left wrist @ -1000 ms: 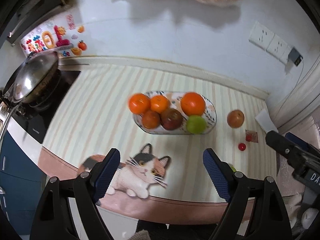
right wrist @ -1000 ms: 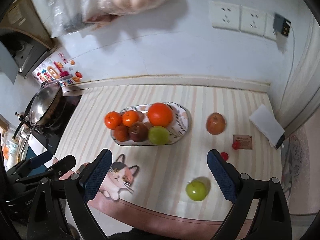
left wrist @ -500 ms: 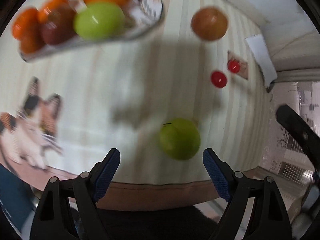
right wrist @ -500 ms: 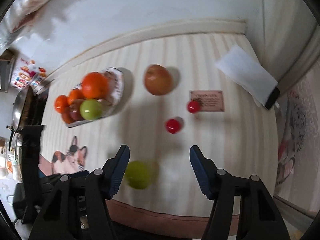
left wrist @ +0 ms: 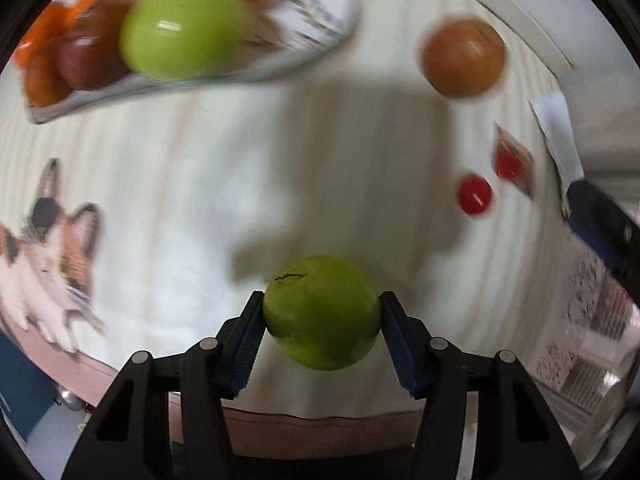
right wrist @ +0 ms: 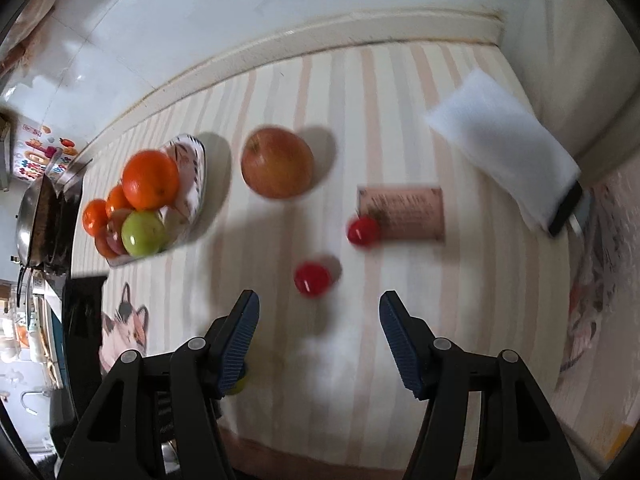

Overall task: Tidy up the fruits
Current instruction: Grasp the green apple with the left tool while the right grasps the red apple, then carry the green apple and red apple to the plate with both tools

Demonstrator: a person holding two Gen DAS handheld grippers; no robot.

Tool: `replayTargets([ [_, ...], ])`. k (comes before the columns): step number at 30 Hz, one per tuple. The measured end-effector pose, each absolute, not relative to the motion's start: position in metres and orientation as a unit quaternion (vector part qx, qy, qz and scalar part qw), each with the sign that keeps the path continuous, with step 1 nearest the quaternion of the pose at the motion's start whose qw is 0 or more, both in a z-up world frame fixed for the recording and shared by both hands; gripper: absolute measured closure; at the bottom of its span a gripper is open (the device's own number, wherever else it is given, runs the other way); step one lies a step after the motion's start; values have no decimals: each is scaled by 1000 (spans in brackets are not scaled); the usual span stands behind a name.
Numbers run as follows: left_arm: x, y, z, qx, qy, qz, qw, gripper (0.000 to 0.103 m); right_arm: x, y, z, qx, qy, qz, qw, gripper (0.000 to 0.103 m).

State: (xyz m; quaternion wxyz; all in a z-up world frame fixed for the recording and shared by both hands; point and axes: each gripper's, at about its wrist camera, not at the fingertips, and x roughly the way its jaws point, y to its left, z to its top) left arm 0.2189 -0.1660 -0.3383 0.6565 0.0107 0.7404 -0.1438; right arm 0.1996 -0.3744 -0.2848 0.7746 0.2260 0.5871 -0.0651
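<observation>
In the left wrist view my left gripper [left wrist: 320,316] is shut on a green apple [left wrist: 322,312] just above the striped counter. The fruit plate [left wrist: 320,20] at upper left holds oranges, a dark red fruit and another green apple [left wrist: 184,30]. A brown-red apple [left wrist: 464,58] and two small red fruits [left wrist: 475,199] lie to the right. In the right wrist view my right gripper [right wrist: 318,328] is open and empty, just short of a small red fruit [right wrist: 313,279]. The brown-red apple [right wrist: 277,162], the plate [right wrist: 192,184] and a second red fruit [right wrist: 363,231] lie beyond.
A pink card [right wrist: 404,212] and a white cloth [right wrist: 500,148] over a dark phone [right wrist: 564,210] lie at right. A cat picture [left wrist: 44,252] marks the counter's front left. A pan [right wrist: 28,216] sits on the stove at far left. The counter edge runs close below both grippers.
My left gripper came down on the loose green apple and closed on it. My right gripper moved forward and down toward the small red fruits, staying open.
</observation>
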Motion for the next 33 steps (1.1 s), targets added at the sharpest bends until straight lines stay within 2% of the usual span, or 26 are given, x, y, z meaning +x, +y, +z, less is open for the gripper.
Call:
replayTargets([
  [1,224,-158,-336,12,737,-132,662,49,212,-374,-286,225,587,-61,775,36],
  [3,235,-140,-332,4,730,-106,675,49,241,-374,-290,221,585,-57,778,29],
  [5,243,-126,-329,-1,728,-89,680,49,270,-372,-297,213,589,-53,778,28],
  [11,252,-104,-331,-24,729,-61,682,49,332,-354,-330,159,629,-50,759,28],
  [14,256,-99,-338,-31,736,-59,674,49,341,-346,-341,129,637,-56,758,36],
  [21,265,-100,-342,-23,734,-70,675,49,326,-320,-341,114,647,-12,754,37],
  [25,266,-115,-337,-10,731,-79,678,49,296,-283,-340,108,662,37,741,37],
  [33,242,-96,-330,5,732,-80,677,49,238,-230,-352,98,682,84,720,37],
])
